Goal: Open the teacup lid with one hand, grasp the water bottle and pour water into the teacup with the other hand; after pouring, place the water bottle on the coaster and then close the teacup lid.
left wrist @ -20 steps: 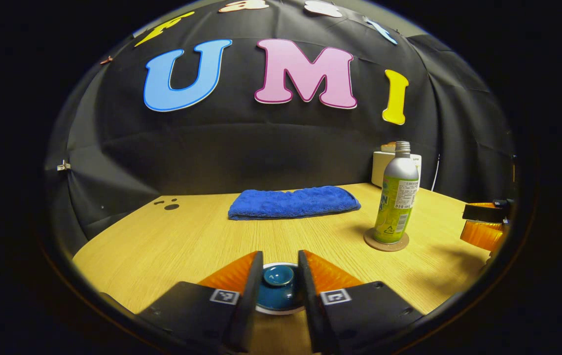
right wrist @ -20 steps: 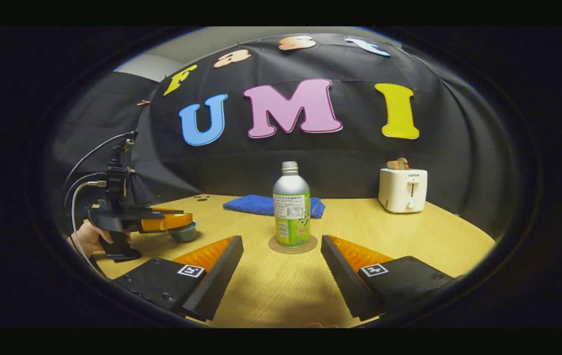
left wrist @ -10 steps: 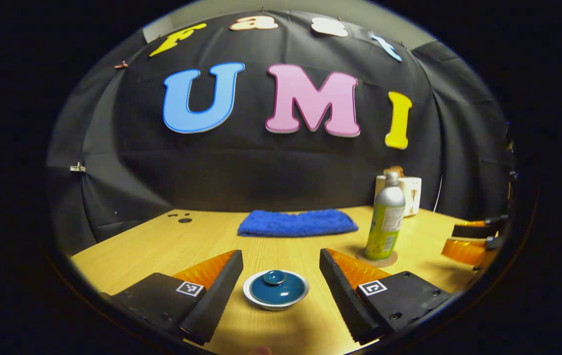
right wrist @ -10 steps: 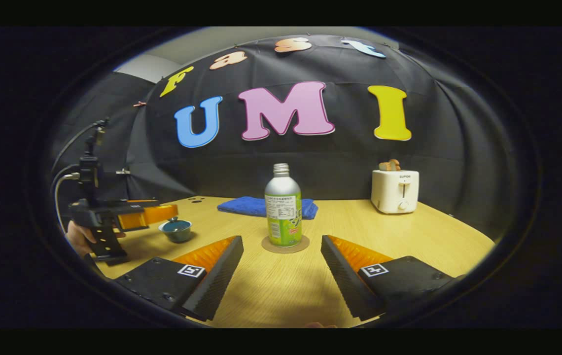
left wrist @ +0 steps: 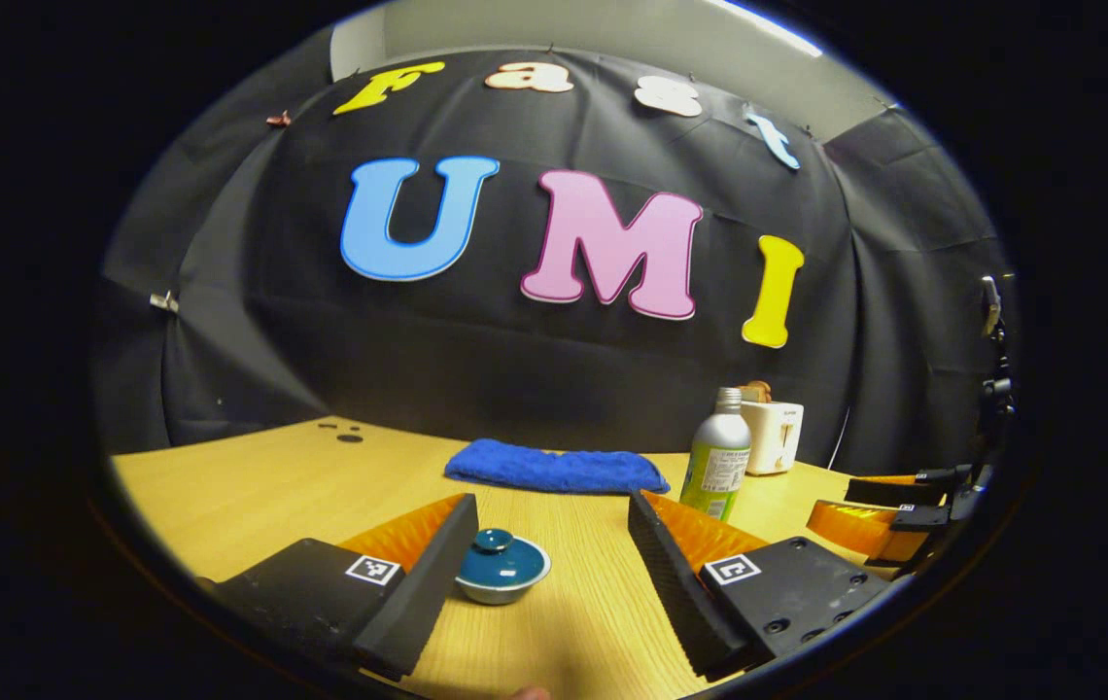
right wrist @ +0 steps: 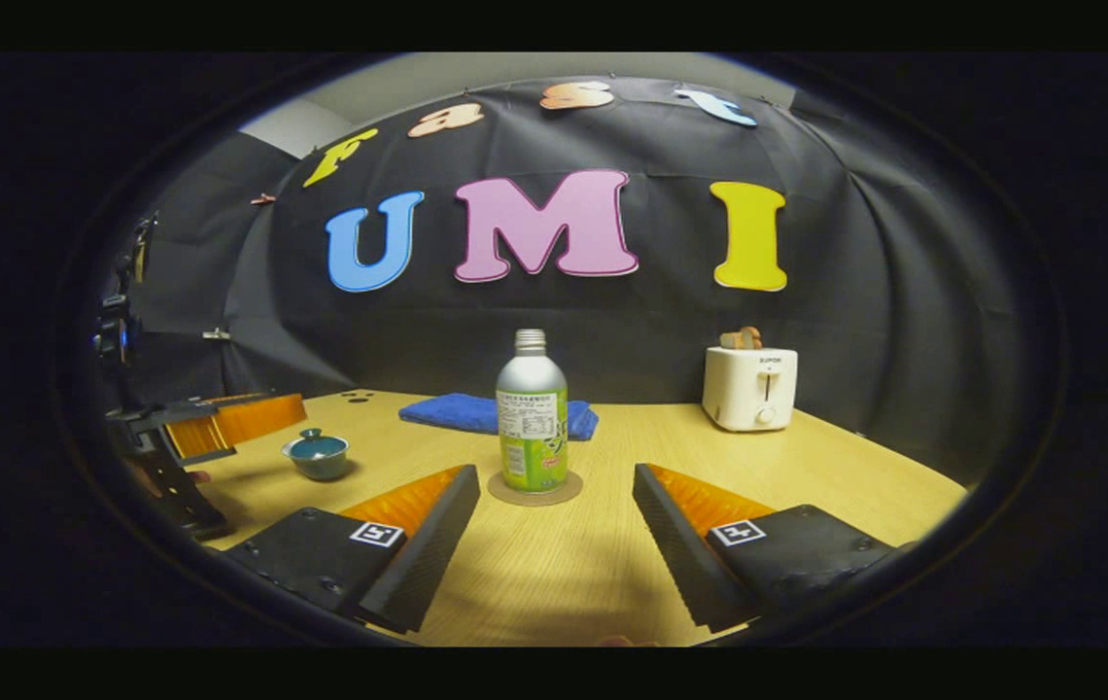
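Left tool [left wrist: 544,544] released, jaws spread wide, nothing between them; it hangs low over the wooden desk [left wrist: 253,486]. Teacup [left wrist: 502,567] sits on the desk just ahead of the left finger, nearer that finger than the other, not touched. Its teal lid [left wrist: 496,546] is on, knob up. In the right gripper view the same teacup [right wrist: 317,455] stands at the left part of the desk, lid seated, with the left tool [right wrist: 224,423] close beside it at the left edge, a bit of the holding hand [right wrist: 187,478] below. Right tool [right wrist: 554,506] also released, jaws wide apart and empty, aimed at the water bottle [right wrist: 532,413]. Bottle upright on the round coaster [right wrist: 535,489], capped, well ahead of the fingertips, no contact. From the left gripper view the water bottle [left wrist: 717,454] rises behind the right finger, and the right tool [left wrist: 889,506] shows at the far right edge. Blue folded towel [right wrist: 496,413] lies at the back of the desk behind the bottle. White toaster [right wrist: 748,387] stands back right, something brown in its slot.
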Available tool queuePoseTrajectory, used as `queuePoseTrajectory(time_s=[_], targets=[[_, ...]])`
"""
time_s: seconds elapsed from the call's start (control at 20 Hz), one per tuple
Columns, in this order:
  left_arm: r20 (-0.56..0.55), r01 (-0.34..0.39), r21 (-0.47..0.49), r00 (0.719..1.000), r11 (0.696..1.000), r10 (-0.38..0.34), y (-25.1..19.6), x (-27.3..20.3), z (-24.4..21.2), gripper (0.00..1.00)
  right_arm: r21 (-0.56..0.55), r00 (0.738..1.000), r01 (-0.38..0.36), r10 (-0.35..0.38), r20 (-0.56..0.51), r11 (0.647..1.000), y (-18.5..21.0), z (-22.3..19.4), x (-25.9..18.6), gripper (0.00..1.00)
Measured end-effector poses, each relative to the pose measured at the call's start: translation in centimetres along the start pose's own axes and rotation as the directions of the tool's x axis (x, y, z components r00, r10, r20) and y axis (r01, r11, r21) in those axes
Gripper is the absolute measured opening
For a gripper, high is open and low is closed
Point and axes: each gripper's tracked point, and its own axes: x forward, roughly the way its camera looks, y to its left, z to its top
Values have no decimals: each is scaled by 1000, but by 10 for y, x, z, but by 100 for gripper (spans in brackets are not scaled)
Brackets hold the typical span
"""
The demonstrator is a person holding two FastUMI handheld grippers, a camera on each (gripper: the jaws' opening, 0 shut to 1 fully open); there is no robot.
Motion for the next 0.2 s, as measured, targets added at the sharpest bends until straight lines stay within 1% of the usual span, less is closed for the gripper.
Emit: queuePoseTrajectory(time_s=[0.05, 0.1, 0.2], targets=[[-10, 2, -8, 1000, 1000, -2, -1, 0, -4, 98, 6, 1000, 3, -3, 18, 1000, 0, 3, -1, 98], [-20, 0, -10, 1000, 1000, 0, 1, 1, -6, 95, 6, 999, 13, -13, 30, 1000, -2, 5, -1, 98], [-37, -2, -6, 999, 1000, 2, 3, 3, -10, 95, 7, 1000, 17, -17, 23, 1000, -2, 2, -2, 99]])
